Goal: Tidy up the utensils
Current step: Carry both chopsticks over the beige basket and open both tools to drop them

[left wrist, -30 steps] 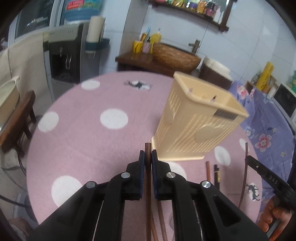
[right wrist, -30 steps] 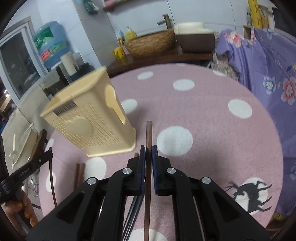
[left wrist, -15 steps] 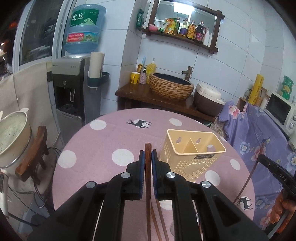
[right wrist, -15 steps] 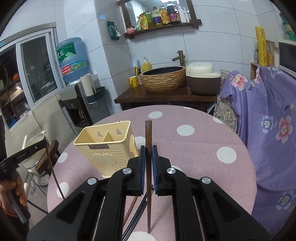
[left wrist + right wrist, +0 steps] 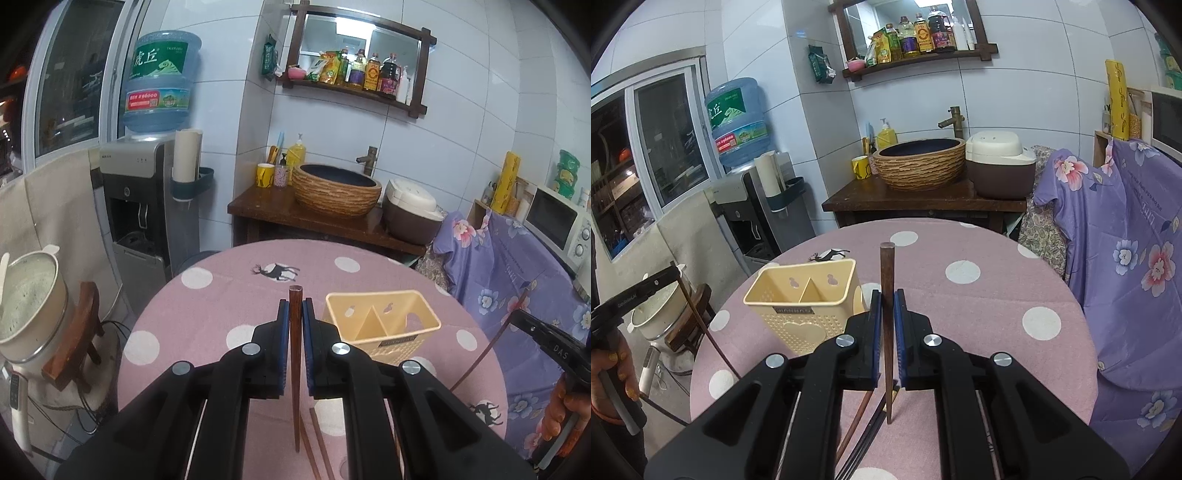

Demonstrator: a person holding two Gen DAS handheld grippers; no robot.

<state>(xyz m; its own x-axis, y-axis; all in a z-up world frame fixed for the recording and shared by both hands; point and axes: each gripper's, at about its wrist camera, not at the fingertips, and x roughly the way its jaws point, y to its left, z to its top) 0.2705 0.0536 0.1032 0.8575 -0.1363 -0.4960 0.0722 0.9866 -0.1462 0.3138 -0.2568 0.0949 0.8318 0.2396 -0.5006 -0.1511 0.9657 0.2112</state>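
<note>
Chopsticks are held one in each gripper: the left gripper (image 5: 294,312) is closed on a brown chopstick (image 5: 295,354), the right gripper (image 5: 885,302) on another chopstick (image 5: 887,317), both above the pink table (image 5: 979,295) near the yellow holder (image 5: 801,295).

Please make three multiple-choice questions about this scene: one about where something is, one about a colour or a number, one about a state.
1. Where does the utensil holder stand?
A. on the pink table
B. on the wooden counter
C. on the floor

2. How many compartments does the holder show?
A. one
B. two
C. four

3. What is the left gripper doing?
A. open and empty
B. shut on a brown chopstick
C. holding a spoon

Answers: 1 A, its base rests on the dotted cloth. 2 B, one divider splits the inside. 3 B, the pads press the chopstick, which hangs clear of the table.
</note>
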